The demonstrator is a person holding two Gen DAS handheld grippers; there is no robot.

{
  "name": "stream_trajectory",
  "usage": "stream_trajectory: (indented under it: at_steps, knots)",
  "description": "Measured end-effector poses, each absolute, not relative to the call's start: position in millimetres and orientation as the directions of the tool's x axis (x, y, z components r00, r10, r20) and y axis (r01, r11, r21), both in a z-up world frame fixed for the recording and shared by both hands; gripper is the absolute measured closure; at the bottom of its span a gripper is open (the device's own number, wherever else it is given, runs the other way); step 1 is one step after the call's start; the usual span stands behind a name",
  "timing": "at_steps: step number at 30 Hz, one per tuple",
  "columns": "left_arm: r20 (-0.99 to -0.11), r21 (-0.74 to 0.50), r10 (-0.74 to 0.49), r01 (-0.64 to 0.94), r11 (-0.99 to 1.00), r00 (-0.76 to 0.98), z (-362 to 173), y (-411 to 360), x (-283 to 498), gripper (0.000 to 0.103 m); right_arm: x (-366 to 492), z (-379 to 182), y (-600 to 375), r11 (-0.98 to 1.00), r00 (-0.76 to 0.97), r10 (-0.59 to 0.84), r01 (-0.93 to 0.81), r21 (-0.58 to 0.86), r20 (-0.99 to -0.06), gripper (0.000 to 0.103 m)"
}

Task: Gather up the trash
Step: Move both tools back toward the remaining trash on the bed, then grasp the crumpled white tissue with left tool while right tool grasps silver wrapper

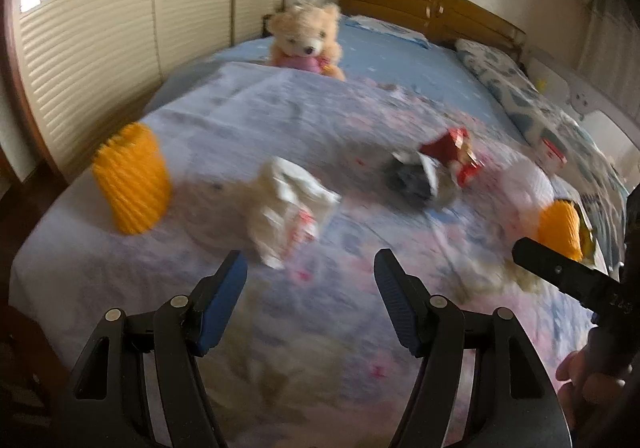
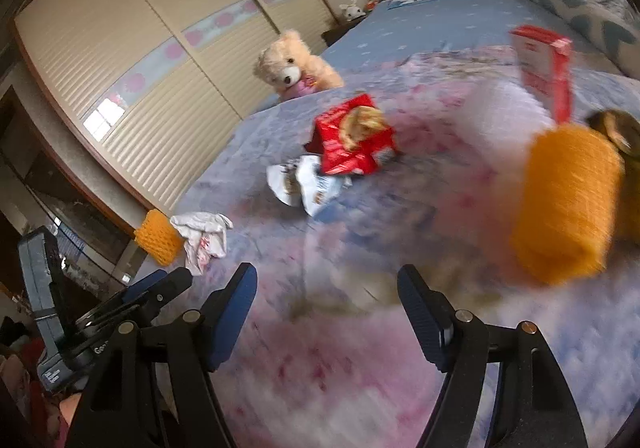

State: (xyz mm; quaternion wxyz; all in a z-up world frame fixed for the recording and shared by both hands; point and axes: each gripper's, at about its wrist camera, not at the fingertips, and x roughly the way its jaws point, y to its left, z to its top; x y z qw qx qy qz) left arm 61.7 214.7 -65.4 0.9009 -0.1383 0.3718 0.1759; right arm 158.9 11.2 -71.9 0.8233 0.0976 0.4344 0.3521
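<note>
Trash lies scattered on a flowered bedspread (image 1: 320, 328). A crumpled white wrapper (image 1: 288, 203) lies just beyond my left gripper (image 1: 310, 276), which is open and empty. Farther right sit a torn silver packet (image 1: 416, 179) and a red snack box (image 1: 452, 151). In the right wrist view the red snack box (image 2: 354, 139) and silver packet (image 2: 308, 185) lie ahead of my right gripper (image 2: 326, 288), open and empty. An orange foam net sleeve (image 2: 564, 207) is close on its right, a red-and-white carton (image 2: 544, 67) behind it. The white wrapper (image 2: 204, 238) lies far left.
A second orange foam sleeve (image 1: 132, 183) stands near the bed's left edge. A teddy bear (image 1: 308, 39) sits at the bedspread's far edge. Pillows (image 1: 516, 87) and a wooden headboard (image 1: 432, 7) are beyond. Slatted wardrobe doors (image 1: 100, 59) run along the left side.
</note>
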Motion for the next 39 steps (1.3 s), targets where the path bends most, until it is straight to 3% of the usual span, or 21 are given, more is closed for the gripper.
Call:
stream_trajectory:
  at_steps: [14, 16, 20, 21, 23, 27, 31, 32, 34, 35, 39]
  knots:
    - [-0.728, -0.116, 0.202, -0.408, 0.906, 0.655, -79, 237, 95, 0.031, 199, -89, 77, 0.745, 0.353, 0.641, -0.499, 0.443, -0.682, 0.033]
    - [-0.739, -0.108, 0.193, -0.397, 0.912, 0.646, -83, 238, 105, 0.037, 207, -92, 81, 0.749, 0.352, 0.64, -0.484, 0.452, -0.683, 0.043]
    - [-0.754, -0.094, 0.183, -0.379, 0.921, 0.631, -89, 237, 112, 0.073, 217, -97, 87, 0.757, 0.342, 0.628, -0.477, 0.447, -0.699, 0.102]
    - [-0.752, -0.097, 0.178, -0.373, 0.923, 0.635, -88, 237, 111, 0.075, 217, -97, 86, 0.756, 0.34, 0.628, -0.478, 0.447, -0.7, 0.103]
    - [-0.747, -0.119, 0.157, -0.363, 0.924, 0.646, -87, 236, 108, 0.081, 213, -95, 81, 0.747, 0.343, 0.641, -0.485, 0.454, -0.687, 0.103]
    - [-0.746, -0.126, 0.146, -0.353, 0.927, 0.65, -86, 229, 102, 0.082, 204, -89, 65, 0.737, 0.343, 0.655, -0.486, 0.47, -0.673, 0.103]
    - [-0.737, -0.144, 0.133, -0.347, 0.927, 0.662, -82, 225, 97, 0.084, 205, -83, 59, 0.727, 0.32, 0.669, -0.473, 0.498, -0.671, 0.094]
    - [-0.734, -0.146, 0.132, -0.344, 0.928, 0.666, -80, 224, 96, 0.084, 207, -80, 59, 0.728, 0.329, 0.667, -0.478, 0.491, -0.668, 0.089]
    - [-0.729, -0.15, 0.125, -0.336, 0.93, 0.673, -77, 223, 97, 0.084, 211, -73, 61, 0.73, 0.349, 0.667, -0.482, 0.484, -0.659, 0.064]
    - [-0.727, -0.152, 0.124, -0.335, 0.93, 0.675, -76, 223, 97, 0.084, 214, -69, 61, 0.728, 0.362, 0.672, -0.484, 0.486, -0.646, 0.047]
    - [-0.724, -0.161, 0.116, -0.33, 0.93, 0.68, -75, 225, 102, 0.084, 225, -61, 69, 0.745, 0.428, 0.656, -0.499, 0.442, -0.622, 0.046]
